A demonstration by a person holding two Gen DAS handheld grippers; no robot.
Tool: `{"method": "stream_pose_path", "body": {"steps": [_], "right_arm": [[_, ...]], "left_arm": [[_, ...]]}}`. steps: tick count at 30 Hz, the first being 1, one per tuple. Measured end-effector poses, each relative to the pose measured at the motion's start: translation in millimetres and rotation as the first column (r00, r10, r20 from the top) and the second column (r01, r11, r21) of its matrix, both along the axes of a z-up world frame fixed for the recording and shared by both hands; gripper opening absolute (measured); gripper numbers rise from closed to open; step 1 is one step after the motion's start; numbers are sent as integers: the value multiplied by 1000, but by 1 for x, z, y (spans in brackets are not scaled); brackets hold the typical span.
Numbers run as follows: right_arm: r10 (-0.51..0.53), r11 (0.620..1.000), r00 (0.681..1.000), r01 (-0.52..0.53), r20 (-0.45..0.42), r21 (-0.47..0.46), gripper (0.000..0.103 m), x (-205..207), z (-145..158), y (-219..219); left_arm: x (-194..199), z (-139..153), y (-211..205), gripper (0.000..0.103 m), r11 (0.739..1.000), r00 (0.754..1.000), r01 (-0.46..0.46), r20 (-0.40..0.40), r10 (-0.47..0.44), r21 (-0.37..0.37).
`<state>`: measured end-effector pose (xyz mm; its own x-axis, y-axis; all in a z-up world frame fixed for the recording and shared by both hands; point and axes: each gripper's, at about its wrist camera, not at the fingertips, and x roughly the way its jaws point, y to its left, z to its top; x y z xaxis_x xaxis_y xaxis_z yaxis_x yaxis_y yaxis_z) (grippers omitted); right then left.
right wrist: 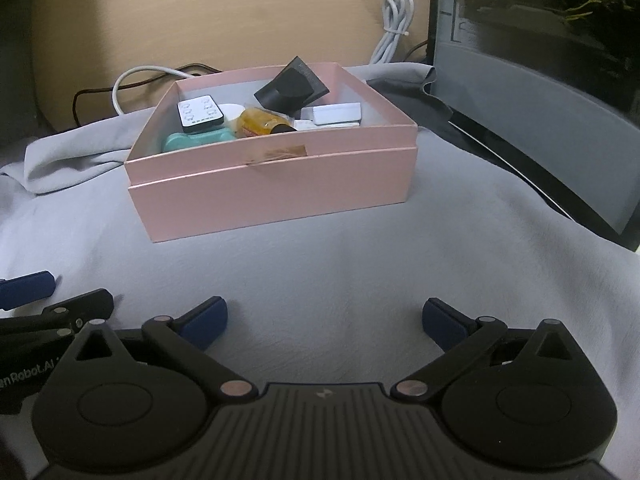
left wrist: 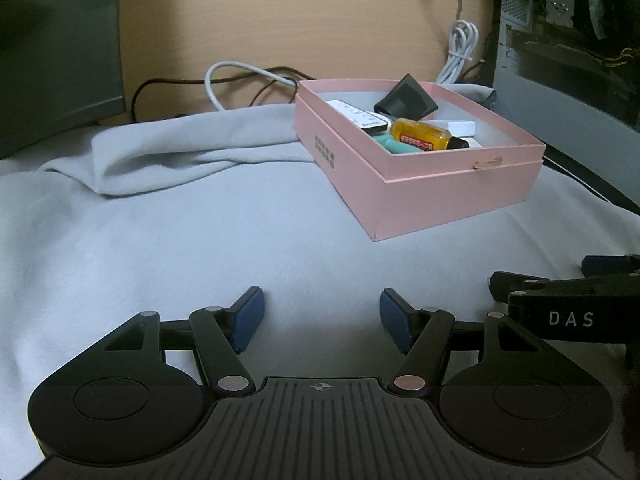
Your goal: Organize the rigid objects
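A pink box (left wrist: 440,196) (right wrist: 280,192) stands on a grey cloth. It holds a yellow bottle (left wrist: 424,136) (right wrist: 260,122), a white remote (left wrist: 358,114) (right wrist: 200,114), a black angular piece (left wrist: 406,98) (right wrist: 294,88), a teal object (left wrist: 400,146) (right wrist: 192,140) and white pieces (left wrist: 460,128) (right wrist: 336,114). My left gripper (left wrist: 322,316) is open and empty over the cloth, short of the box. My right gripper (right wrist: 324,320) is open and empty in front of the box. Each gripper shows at the edge of the other's view.
The grey cloth (left wrist: 180,240) (right wrist: 360,264) is rumpled at the back left. White cables (left wrist: 460,52) (right wrist: 394,24) and dark cables (left wrist: 168,84) lie against a wooden panel (left wrist: 280,20). A dark computer case (right wrist: 540,100) stands at the right.
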<state>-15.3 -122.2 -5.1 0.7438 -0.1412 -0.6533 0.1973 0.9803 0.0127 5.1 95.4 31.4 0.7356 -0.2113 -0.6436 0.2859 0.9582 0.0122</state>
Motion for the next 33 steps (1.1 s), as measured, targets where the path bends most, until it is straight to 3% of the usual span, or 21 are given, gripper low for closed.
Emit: {"method": "stream_pose_path", "body": {"steps": [33], "right_arm": [[-10, 1000, 1000, 10, 16, -3, 103, -3, -2, 2]], "left_arm": [[7, -1, -2, 71, 1000, 1000, 6, 2, -6, 9]]}}
